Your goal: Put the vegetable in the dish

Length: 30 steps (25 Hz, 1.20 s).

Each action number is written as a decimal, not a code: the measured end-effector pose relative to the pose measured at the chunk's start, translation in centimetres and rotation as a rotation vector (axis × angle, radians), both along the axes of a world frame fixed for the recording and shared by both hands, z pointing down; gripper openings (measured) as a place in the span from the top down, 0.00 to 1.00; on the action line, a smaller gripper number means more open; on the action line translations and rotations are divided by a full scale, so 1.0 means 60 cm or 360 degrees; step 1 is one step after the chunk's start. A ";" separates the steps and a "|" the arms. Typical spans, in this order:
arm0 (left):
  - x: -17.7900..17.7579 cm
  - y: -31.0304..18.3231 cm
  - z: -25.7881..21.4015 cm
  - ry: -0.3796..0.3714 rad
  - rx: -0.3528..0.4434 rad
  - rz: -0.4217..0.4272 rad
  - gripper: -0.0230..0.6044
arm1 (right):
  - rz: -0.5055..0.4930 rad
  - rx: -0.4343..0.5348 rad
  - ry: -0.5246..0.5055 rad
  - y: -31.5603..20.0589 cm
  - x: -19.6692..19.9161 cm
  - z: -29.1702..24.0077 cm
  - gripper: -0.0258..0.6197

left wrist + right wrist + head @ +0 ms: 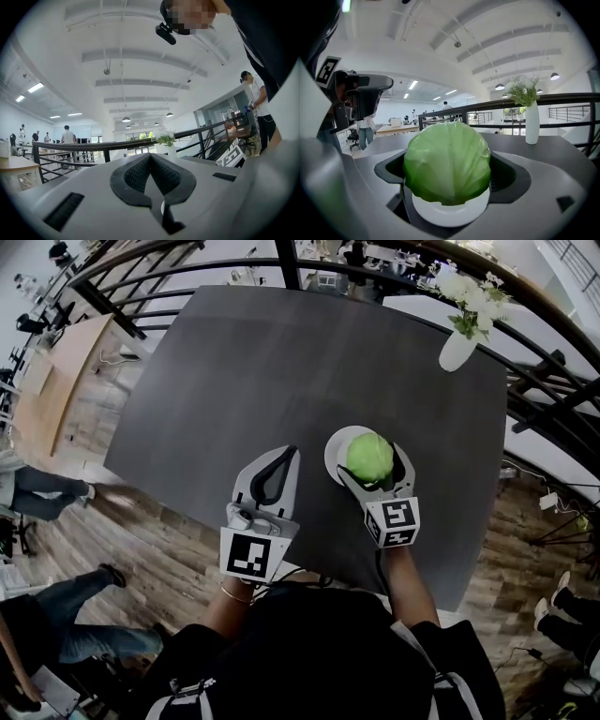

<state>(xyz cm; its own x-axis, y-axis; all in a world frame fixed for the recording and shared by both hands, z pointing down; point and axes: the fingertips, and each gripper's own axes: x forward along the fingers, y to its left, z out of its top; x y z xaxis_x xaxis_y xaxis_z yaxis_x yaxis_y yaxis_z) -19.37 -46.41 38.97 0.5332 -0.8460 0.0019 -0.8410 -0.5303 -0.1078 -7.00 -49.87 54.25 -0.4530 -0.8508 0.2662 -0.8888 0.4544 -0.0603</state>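
Left gripper (289, 457) sits idle near the table (281, 362) edge, jaws together on nothing, likely just out of the way, while the right gripper (377, 463), jaws wide, grips the cabbage (369, 457) on or just over the white dish (333, 448) for release: near-round, no real long axis, ribs vertical, stem end probably down.

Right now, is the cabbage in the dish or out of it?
In, or just above it: the cabbage sits over the white dish, the right gripper shut on it. Contact: cannot tell.
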 end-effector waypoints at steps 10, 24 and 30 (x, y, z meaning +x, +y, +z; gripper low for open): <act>-0.017 -0.008 0.008 -0.0001 -0.0024 -0.0029 0.96 | -0.0010 -0.0108 -0.0001 -0.019 -0.013 0.045 0.15; -0.019 -0.014 0.014 0.0017 -0.0045 -0.0033 0.96 | -0.0025 -0.0197 0.0088 -0.029 -0.017 0.090 0.15; -0.024 -0.017 0.018 0.0017 -0.0046 -0.0038 0.96 | -0.0023 -0.0232 0.0142 -0.036 -0.019 0.099 0.15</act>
